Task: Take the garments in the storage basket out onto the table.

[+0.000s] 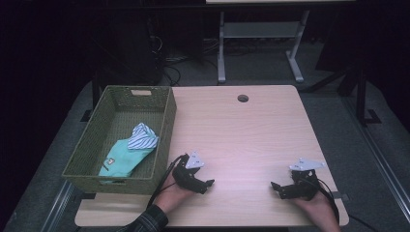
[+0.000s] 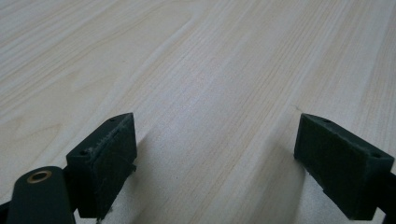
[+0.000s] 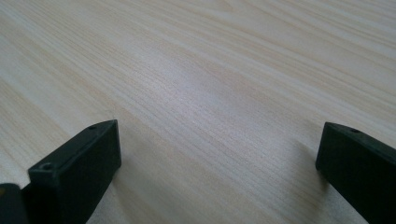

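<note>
- Tabletop point(image 1: 241, 135): light wood grain, centre of the high view; round cable hole point(image 1: 242, 98) near its upper edge.
- Woven green basket point(image 1: 163, 140): left of frame, at the tabletop's left edge.
- Folded turquoise cloth point(image 1: 121, 159) with a blue-and-white striped cloth point(image 1: 141, 137) on top: inside the basket, lower half.
- Left gripper point(image 1: 203, 186): lower centre-left, just right of the basket, fingers point(image 2: 105, 158) released, bare wood between them.
- Right gripper point(image 1: 279, 189): lower right, well apart from the left, fingers point(image 3: 79, 168) released, gripping nothing.
</note>
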`<act>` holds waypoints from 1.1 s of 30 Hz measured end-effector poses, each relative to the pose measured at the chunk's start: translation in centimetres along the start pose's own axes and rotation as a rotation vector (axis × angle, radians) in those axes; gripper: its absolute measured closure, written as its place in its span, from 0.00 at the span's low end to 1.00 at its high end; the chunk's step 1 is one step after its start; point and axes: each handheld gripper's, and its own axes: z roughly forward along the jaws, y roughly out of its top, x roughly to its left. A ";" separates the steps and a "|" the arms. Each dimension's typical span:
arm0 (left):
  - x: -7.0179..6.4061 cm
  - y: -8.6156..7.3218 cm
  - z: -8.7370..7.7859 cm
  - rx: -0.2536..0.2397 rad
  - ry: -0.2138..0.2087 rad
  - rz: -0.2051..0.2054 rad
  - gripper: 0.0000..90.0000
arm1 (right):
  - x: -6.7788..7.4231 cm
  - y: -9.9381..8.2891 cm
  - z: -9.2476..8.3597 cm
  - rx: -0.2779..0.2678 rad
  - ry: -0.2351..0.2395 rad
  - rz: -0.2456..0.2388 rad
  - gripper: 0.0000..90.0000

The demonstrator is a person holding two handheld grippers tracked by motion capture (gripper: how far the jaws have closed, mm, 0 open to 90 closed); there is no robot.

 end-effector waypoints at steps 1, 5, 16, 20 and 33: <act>0.0 0.1 0.0 0.003 0.000 -0.003 0.13 | 0.0 0.0 0.0 -0.001 0.000 0.000 0.00; 0.0 0.3 0.1 0.013 -0.001 -0.001 0.13 | 0.0 -0.1 -0.1 -0.001 0.004 -0.001 0.00; 0.0 0.6 0.1 0.043 -0.001 0.003 0.14 | 0.0 -0.1 -0.1 0.002 0.004 -0.004 0.00; 0.1 0.7 0.0 0.054 -0.004 0.002 0.14 | 0.0 -0.1 -0.1 0.002 0.003 -0.005 0.00; 0.1 1.2 -0.6 0.092 -0.035 -0.020 0.15 | 0.0 -0.1 -0.1 0.002 0.003 -0.005 0.00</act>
